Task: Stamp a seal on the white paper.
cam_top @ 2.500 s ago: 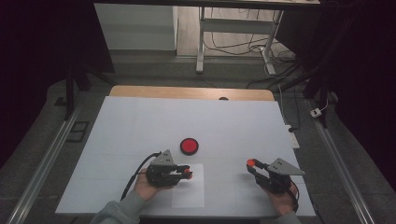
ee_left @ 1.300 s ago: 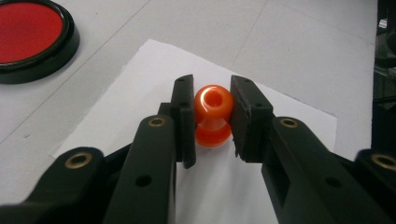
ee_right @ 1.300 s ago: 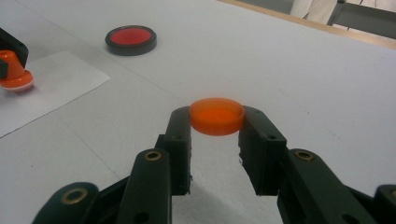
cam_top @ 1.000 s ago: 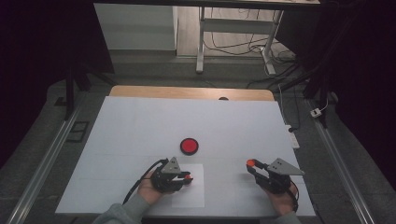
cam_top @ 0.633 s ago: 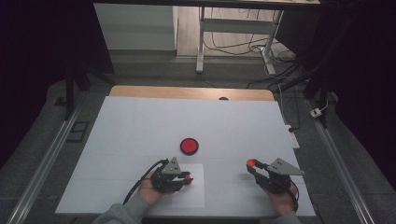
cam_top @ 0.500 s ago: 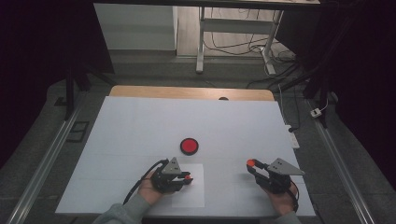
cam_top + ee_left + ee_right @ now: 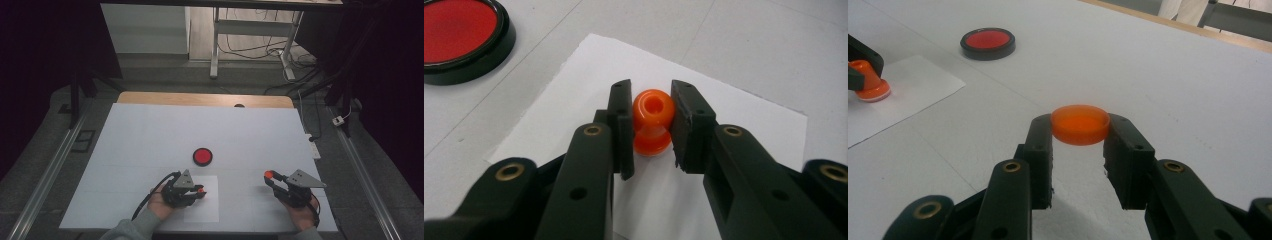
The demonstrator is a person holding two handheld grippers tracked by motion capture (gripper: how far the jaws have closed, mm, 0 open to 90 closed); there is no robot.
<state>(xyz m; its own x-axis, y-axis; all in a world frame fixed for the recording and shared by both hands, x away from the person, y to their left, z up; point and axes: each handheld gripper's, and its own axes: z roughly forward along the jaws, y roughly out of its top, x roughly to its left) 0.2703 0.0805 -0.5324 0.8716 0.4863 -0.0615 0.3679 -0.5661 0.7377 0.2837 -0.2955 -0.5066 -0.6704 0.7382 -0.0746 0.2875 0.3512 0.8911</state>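
No writing shows on the orange stamp (image 7: 652, 121) or orange cap (image 7: 1080, 124).

A white-covered surface (image 7: 150, 130) shows a wooden edge (image 7: 205, 98) at twelve o'clock; beyond, grey floor (image 7: 160, 70), white desk legs (image 7: 215, 45), loose cables (image 7: 260, 50), dark surroundings.

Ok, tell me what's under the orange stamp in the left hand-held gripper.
The orange stamp stands on a white paper sheet. Any mark beneath its base is covered.
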